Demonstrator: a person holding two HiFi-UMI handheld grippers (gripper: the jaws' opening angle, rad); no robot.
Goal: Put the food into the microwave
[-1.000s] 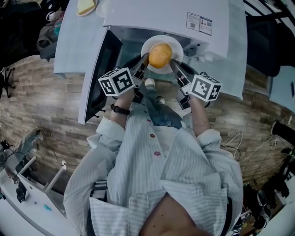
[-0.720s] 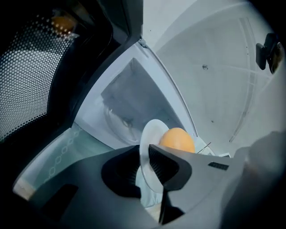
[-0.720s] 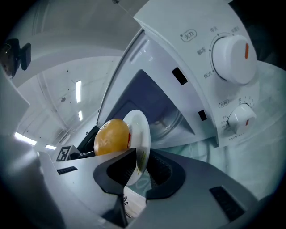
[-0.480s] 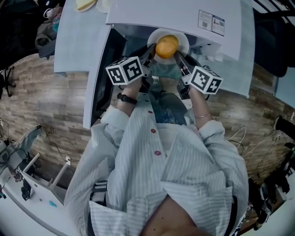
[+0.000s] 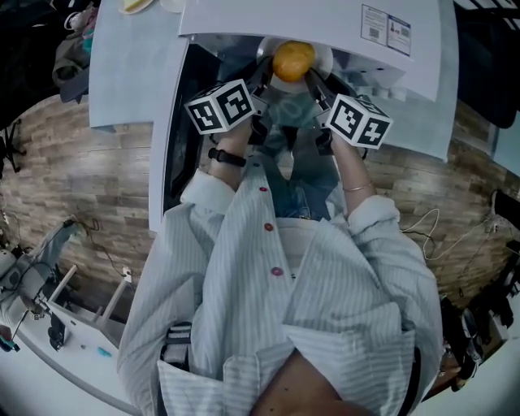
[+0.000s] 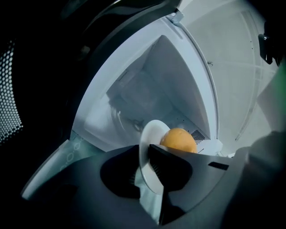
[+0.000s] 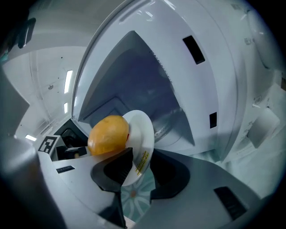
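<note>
A round orange-yellow food item (image 5: 293,58) lies on a small white plate (image 5: 322,57) at the mouth of the white microwave (image 5: 325,23). The dark microwave door (image 5: 174,122) stands open at the left. My left gripper (image 5: 264,81) is shut on the plate's left rim (image 6: 149,147), beside the food (image 6: 178,139). My right gripper (image 5: 318,85) has the plate's right rim (image 7: 142,134) between its jaws. Those jaws have just been opening, and the rim leans on one pad only. The food (image 7: 108,134) sits just past that pad.
The glass turntable (image 7: 134,202) lies under the plate inside the cavity. A white table (image 5: 122,73) with a plate of food (image 5: 134,6) stands left of the microwave. Wood floor lies below, with a white frame (image 5: 49,325) at the lower left and cables (image 5: 455,244) at the right.
Both grippers carried the plate and food up the picture, into the microwave's opening. The plate now sits partly under the microwave's top edge.
</note>
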